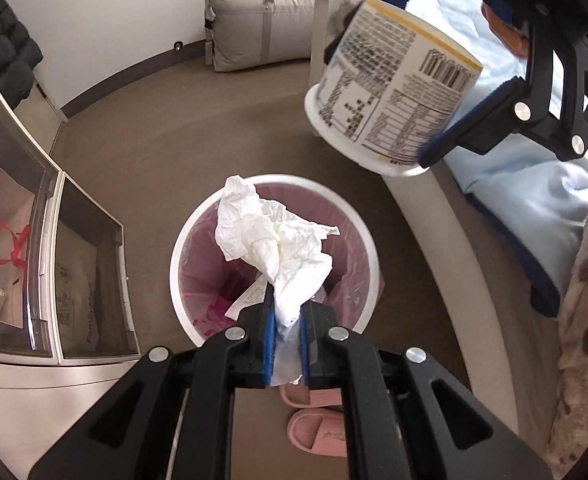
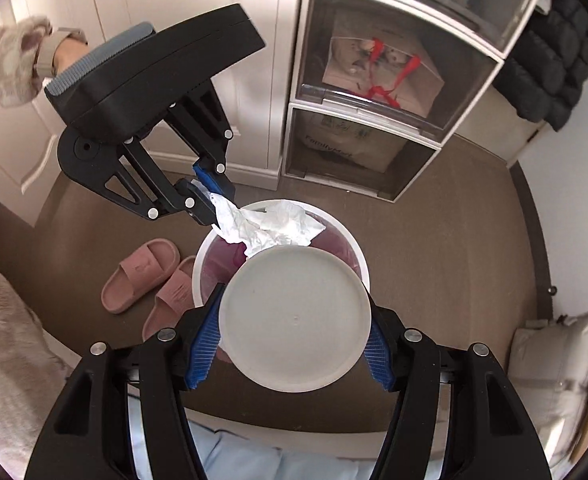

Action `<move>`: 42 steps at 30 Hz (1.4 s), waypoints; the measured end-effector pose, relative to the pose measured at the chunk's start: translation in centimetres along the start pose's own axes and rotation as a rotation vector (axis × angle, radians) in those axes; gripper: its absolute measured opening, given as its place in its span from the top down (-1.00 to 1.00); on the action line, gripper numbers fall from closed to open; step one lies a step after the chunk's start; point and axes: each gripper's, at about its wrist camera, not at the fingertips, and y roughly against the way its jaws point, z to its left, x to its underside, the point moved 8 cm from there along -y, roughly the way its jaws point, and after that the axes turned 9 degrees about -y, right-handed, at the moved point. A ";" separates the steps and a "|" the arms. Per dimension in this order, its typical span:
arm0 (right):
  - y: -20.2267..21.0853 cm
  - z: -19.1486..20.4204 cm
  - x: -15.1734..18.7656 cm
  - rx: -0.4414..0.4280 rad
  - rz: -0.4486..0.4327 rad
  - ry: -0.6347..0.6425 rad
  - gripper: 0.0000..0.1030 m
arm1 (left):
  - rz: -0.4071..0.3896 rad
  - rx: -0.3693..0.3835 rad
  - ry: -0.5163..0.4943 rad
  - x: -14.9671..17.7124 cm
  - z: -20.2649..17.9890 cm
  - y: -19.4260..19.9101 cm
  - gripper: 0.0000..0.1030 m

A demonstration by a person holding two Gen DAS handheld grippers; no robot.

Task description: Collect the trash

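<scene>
The task is judged to be near its end for the two pieces in hand, though neither has yet been dropped: both are held in the air at the white bin [image 1: 182, 240], whose pink liner [image 1: 202, 276] already holds a slip of printed paper and some pink scraps at the bottom. A crumpled white tissue [image 1: 274, 240] is pinched between the blue pads of the left gripper [image 1: 285, 322], whose jaws are drawn narrow on the tail of the wad, and the bulk of it is carried directly above the bin's mouth. A white printed tub [image 1: 390, 104] is clamped by the right gripper [image 2: 290, 350], whose jaws are spread wide to span its round body; in the right wrist view only the tub's plain circular end is shown, and it is held above the near side of the bin rim. The left gripper is pointed steeply downward from the slipper side, while the right gripper is tilted down toward the bin from the bed side. Whether the tub is capped or empty cannot be made out from these views. What is left appears to be the release of both items; no other loose rubbish is seen on the carpet, only a pair of pink slippers [image 2: 146, 280] beside the bin.
</scene>
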 end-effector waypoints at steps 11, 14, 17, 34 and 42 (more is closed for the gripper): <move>-3.6 -0.4 -0.5 0.093 -0.003 0.125 -0.56 | 0.039 -0.063 -0.007 0.8 0.9 -1.6 -0.83; -3.5 -0.5 -0.8 0.147 -0.037 0.169 -0.68 | 0.053 -0.095 -0.032 0.8 0.6 -2.1 -0.85; -3.0 -0.7 -0.7 0.184 -0.041 0.204 -0.70 | 0.071 -0.110 -0.048 0.7 0.4 -2.3 -0.85; 9.8 -1.8 0.5 0.205 -0.143 0.054 -0.85 | -0.027 -0.293 0.002 -3.9 -1.8 11.4 -0.89; 17.4 -2.1 2.9 0.214 -0.206 -0.058 -0.86 | -0.091 -0.269 0.121 -6.4 -4.7 19.3 -0.89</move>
